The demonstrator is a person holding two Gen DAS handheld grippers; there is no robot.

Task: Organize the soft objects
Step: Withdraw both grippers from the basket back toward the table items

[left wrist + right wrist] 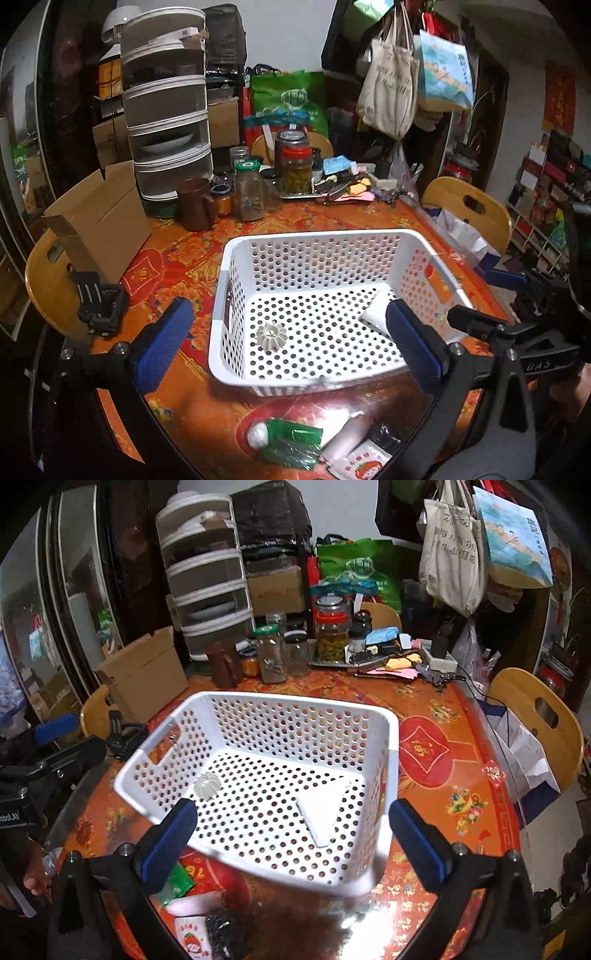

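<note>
Both tongs, left (288, 343) and right (291, 838), are spread wide and pinch nothing, hovering above the white basket (314, 236) on the desk (192, 236). In the basket lie a ribbed white ball (271, 336) and a white wedge (323, 812). Green packets (291, 443) and sachets (364, 461) lie just before it.

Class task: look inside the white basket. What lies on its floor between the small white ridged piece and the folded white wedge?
Nothing: between the ridged piece and the wedge only the basket floor's perforated plastic shows, clearest in the right wrist view.
</note>
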